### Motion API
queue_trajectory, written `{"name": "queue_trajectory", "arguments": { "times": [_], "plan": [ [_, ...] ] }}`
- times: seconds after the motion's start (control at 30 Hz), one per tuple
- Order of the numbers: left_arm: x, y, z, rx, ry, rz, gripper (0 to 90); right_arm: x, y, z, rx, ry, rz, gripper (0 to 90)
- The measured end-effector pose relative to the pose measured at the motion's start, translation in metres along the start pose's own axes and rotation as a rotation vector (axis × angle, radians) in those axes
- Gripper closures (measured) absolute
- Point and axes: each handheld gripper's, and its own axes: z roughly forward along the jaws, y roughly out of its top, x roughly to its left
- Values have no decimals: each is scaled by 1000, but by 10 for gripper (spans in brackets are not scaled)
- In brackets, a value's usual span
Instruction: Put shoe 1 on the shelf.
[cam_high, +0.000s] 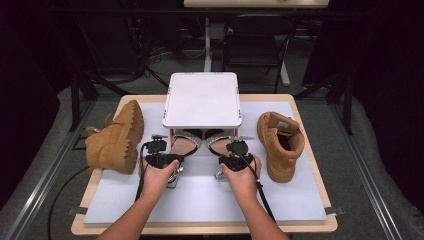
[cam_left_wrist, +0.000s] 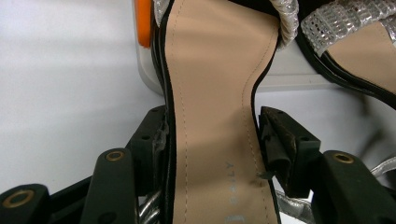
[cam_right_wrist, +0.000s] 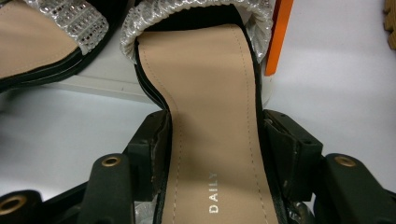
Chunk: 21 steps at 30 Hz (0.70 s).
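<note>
left claw grips the left sandal across the narrow waist of its tan insole; in the left gripper view the sandal runs straight ahead from between the jaws, both pads pressed on its black edges. silver strap crosses the toe end ahead of the claw. a second sandal with a studded silver strap lies ahead and to the right of this claw.

right claw grips the right sandal the same way; in the right gripper view the insole passes between the jaws, pads tight on both sides, the word "daily" printed near the heel end just behind the pads. silver strap sits over the toe ahead of the claw. orange post stands ahead and to the right of the claw.

both toes point under the white tray, raised on legs just beyond the claws. tan boot lies on its side outboard of the left claw; a second tan boot stands upright outboard of the right claw. all rest on the white mat of the worktop.
</note>
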Motion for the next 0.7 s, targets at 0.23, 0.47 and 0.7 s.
{"name": "queue_trajectory", "arguments": {
  "times": [0.23,0.47,0.7],
  "plan": [
    [1,-2,2,11,-12,-13,446,-2,-3,2,13,15,13,420],
    [3,-1,3,31,-20,-8,433,-6,-5,3,3,44,8,410],
    [4,5,2,67,-17,21,418,-8,-5,2,11,59,1,408]
  ]
}}
